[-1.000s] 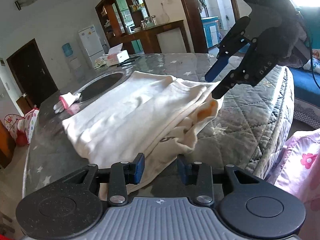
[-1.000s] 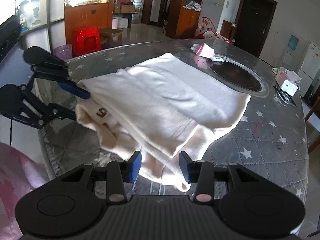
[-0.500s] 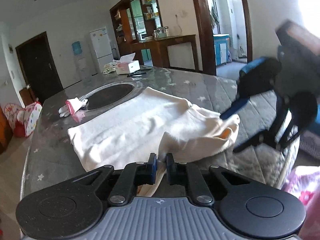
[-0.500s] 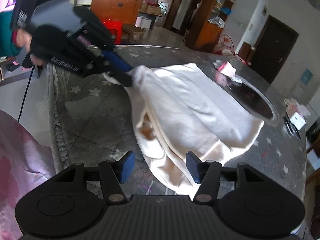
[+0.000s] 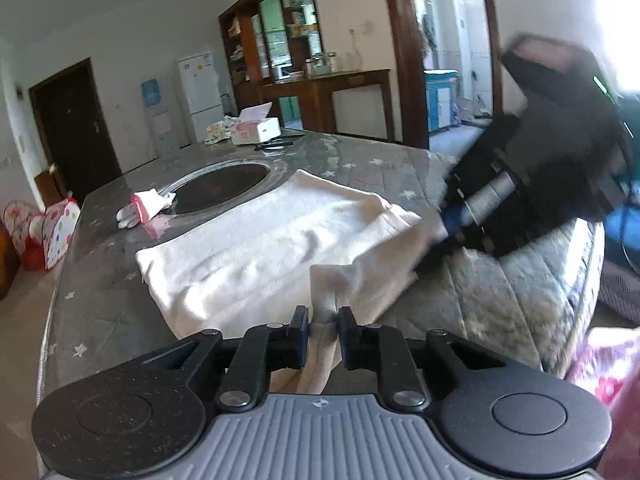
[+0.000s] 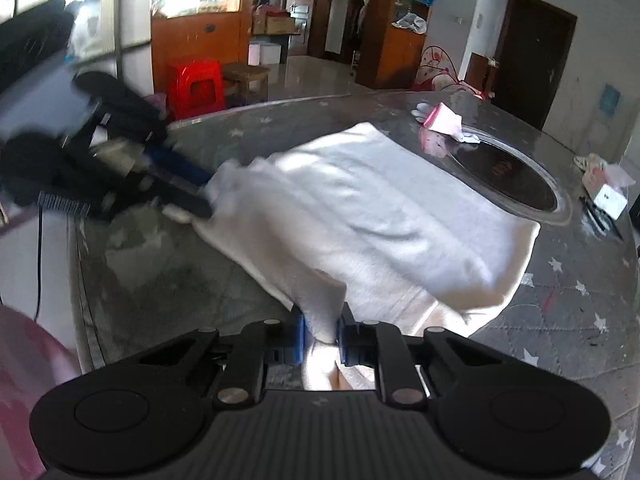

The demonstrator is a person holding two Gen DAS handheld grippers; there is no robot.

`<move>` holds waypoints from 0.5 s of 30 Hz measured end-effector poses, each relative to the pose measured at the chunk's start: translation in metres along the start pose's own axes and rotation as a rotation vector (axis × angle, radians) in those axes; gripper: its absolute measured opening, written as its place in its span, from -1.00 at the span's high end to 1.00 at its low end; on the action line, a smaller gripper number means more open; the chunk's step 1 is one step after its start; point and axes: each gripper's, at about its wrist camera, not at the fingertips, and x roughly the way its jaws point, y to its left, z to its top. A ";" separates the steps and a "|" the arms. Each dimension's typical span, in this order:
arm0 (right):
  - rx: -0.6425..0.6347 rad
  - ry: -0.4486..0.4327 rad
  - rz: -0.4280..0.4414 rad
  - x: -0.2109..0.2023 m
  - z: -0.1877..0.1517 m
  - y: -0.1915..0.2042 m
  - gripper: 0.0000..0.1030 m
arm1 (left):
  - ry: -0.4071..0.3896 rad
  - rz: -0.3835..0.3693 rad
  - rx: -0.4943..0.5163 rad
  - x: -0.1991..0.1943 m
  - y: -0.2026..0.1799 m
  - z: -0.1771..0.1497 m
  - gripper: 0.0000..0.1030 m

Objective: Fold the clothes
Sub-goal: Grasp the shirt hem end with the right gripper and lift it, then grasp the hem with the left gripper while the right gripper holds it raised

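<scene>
A cream garment (image 5: 260,248) lies half folded on the grey star-patterned table cover (image 5: 100,300). My left gripper (image 5: 323,336) sits at its near edge with a bunch of the cloth pinched between the pads, and its jaws are opening slightly. In the right wrist view it (image 6: 206,196) shows blurred at the garment's (image 6: 380,208) left corner. My right gripper (image 6: 322,336) is at the other near corner. Its jaws are closing, and a fold of cloth is squeezed between them. From the left wrist view it (image 5: 432,240) is a dark blur on the right corner.
A pink-and-white glove (image 5: 144,208) lies beside a dark round inset (image 5: 220,190) in the table. A tissue box (image 5: 256,130) sits at the far end. The table edge drops off close to both grippers. A red stool (image 6: 196,88) stands on the floor beyond.
Both grippers stood open a second ago. The left one closed on the near edge first, then the right one swung in and closed on the other corner. The bunched cloth is now drawn flatter.
</scene>
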 end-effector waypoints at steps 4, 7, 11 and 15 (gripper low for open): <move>0.035 -0.004 0.010 -0.002 0.007 -0.007 0.74 | -0.003 0.040 0.038 -0.008 -0.008 -0.012 0.12; 0.041 -0.009 0.013 -0.003 0.012 -0.010 0.74 | -0.011 0.065 0.057 -0.012 -0.012 -0.020 0.06; 0.048 -0.012 0.014 -0.004 0.018 -0.011 0.74 | 0.002 0.085 0.117 -0.007 -0.018 -0.027 0.06; 0.049 -0.018 0.009 -0.004 0.022 -0.012 0.74 | 0.010 0.146 0.199 0.001 -0.024 -0.032 0.06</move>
